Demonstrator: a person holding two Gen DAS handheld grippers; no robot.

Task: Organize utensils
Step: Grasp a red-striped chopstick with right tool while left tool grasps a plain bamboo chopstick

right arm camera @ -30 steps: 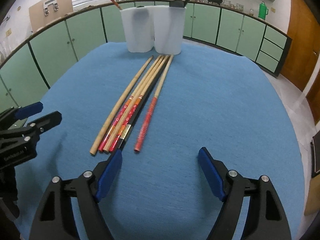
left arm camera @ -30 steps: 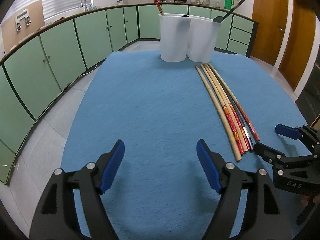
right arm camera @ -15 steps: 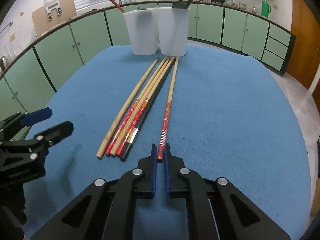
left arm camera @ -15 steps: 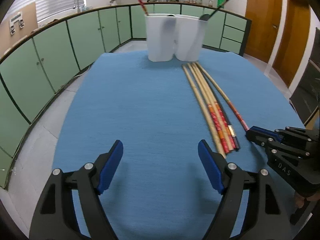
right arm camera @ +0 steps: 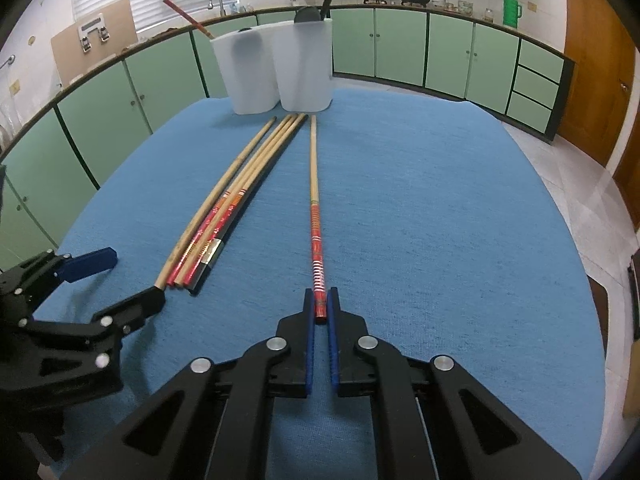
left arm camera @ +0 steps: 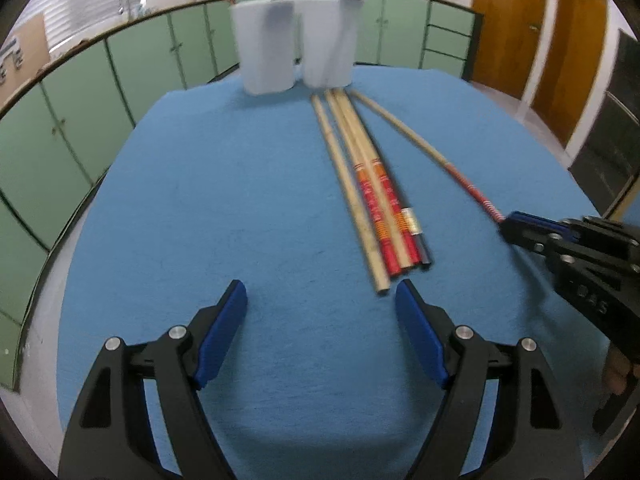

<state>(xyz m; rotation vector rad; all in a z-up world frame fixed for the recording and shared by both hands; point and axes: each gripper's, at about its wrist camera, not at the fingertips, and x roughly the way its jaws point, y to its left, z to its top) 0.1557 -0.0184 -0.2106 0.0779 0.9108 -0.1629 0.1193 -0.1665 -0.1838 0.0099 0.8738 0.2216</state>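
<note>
Kitchen w/ green base cabinets (right arm camera: 400,48) is wrapping around behind a table under a blue cloth (right arm camera: 440,220). At the cloth's far edge a white two-compartment holder (right arm camera: 276,72) is standing upright: left compartment is carrying a red chopstick (right arm camera: 188,18) leaning left, right compartment is carrying a dark-handled ladle (right arm camera: 320,6).

Right gripper (right arm camera: 321,304) is sitting low near the cloth's near edge, jaws drawn narrow and clamping the red-patterned butt end of a single chopstick (right arm camera: 314,200). That chopstick is running straight from the blue pads toward the holder, tip lying just short of the right compartment's base. It is lying apart from the rest; whether the gripped end is touching the cloth cannot be told.

Left of it, a bundle of chopsticks (right arm camera: 224,204) is lying side by side on the cloth, approx. four or five pcs: one plain bamboo on the left, two w/ red-orange decorated butts, one dark w/ a metallic band. Tips are pointing at the holder; butts are facing the near edge.

Left gripper (left arm camera: 320,312) is hovering near the cloth's near edge w/ jaws spread wide, holding nothing. Its right-side pad (left arm camera: 420,332) is sitting just beside the butt of the plain bamboo stick; contact cannot be confirmed.
</note>
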